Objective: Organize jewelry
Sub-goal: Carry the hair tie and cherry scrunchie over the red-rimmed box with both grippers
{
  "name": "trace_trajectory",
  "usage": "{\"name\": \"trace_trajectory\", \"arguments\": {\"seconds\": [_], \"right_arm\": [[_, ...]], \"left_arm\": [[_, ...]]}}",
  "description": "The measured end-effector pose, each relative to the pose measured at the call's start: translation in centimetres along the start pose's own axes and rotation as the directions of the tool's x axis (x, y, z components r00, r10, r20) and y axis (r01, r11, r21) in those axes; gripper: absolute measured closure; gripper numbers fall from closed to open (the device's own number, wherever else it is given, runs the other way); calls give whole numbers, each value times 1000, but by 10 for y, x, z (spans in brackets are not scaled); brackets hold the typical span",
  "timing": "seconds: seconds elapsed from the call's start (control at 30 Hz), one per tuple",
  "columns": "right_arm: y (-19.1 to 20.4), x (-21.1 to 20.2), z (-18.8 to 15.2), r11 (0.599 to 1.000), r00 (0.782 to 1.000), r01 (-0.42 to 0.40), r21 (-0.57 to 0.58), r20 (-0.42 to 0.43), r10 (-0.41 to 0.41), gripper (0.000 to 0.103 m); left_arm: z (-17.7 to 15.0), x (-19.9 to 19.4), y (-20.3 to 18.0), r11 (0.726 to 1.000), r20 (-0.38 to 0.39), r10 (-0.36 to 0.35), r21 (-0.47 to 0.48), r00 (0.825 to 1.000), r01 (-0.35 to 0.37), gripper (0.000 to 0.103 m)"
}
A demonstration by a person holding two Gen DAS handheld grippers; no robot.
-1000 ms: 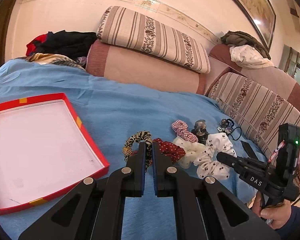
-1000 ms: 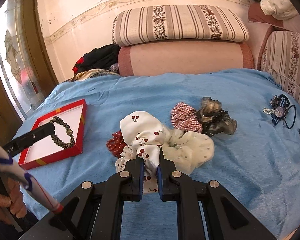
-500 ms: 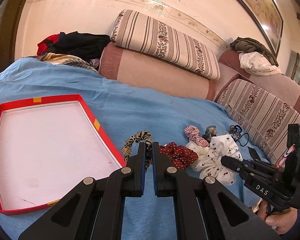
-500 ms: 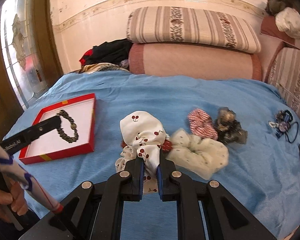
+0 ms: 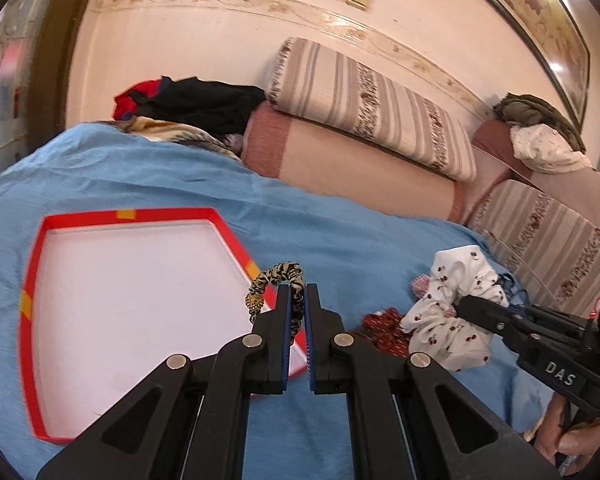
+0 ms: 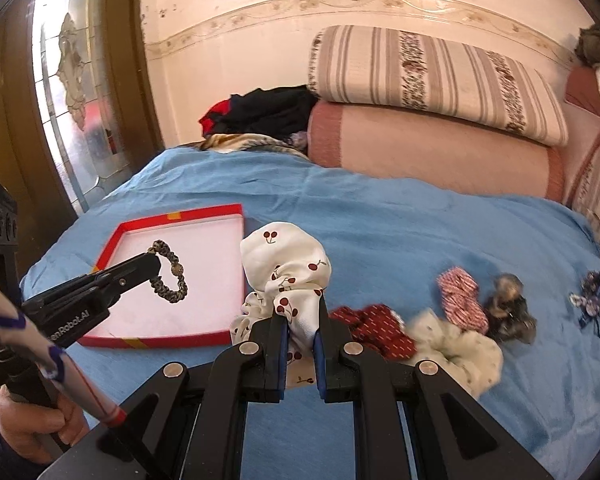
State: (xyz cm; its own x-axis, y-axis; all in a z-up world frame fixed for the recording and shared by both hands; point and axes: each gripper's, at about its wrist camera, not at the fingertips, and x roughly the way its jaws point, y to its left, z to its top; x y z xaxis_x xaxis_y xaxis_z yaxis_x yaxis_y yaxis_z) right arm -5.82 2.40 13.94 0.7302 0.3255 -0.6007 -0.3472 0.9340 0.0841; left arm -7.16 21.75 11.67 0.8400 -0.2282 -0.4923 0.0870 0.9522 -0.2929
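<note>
- Firstly, the left gripper (image 5: 296,294) was pressed together on a leopard-print hair tie (image 5: 274,280), which was held above the white floor of the red-rimmed tray (image 5: 32,320).
- The right gripper (image 6: 302,312) was clamped on a white cherry-print scrunchie (image 6: 288,268), lifted just beside the tray's right rim.
- A red dotted scrunchie (image 6: 374,330), a cream scrunchie (image 6: 460,350) and a red-checked scrunchie (image 6: 462,300) were left on the blue bedspread (image 6: 420,224).
</note>
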Motion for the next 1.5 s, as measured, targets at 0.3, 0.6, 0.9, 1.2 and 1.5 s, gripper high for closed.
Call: {"name": "trace_trajectory", "arguments": {"seconds": [0.3, 0.6, 0.9, 1.2, 1.5], "right_arm": [[30, 10, 17, 998, 999, -49, -43, 5, 49, 91], [52, 23, 33, 992, 996, -93, -81, -2, 93, 91], [70, 46, 45, 988, 991, -136, -79, -27, 134, 91], [87, 81, 61, 983, 984, -168, -76, -66, 163, 91], [108, 122, 80, 977, 977, -193, -88, -105, 184, 91]], "left_arm": [[7, -7, 23, 997, 22, 75, -24, 997, -74, 97], [15, -7, 36, 989, 31, 134, -58, 990, -132, 97], [27, 3, 60, 971, 12, 229, -76, 973, -227, 97], [45, 23, 92, 945, -15, 313, -95, 950, -313, 97], [53, 51, 118, 922, -71, 362, -122, 930, -368, 97]]}}
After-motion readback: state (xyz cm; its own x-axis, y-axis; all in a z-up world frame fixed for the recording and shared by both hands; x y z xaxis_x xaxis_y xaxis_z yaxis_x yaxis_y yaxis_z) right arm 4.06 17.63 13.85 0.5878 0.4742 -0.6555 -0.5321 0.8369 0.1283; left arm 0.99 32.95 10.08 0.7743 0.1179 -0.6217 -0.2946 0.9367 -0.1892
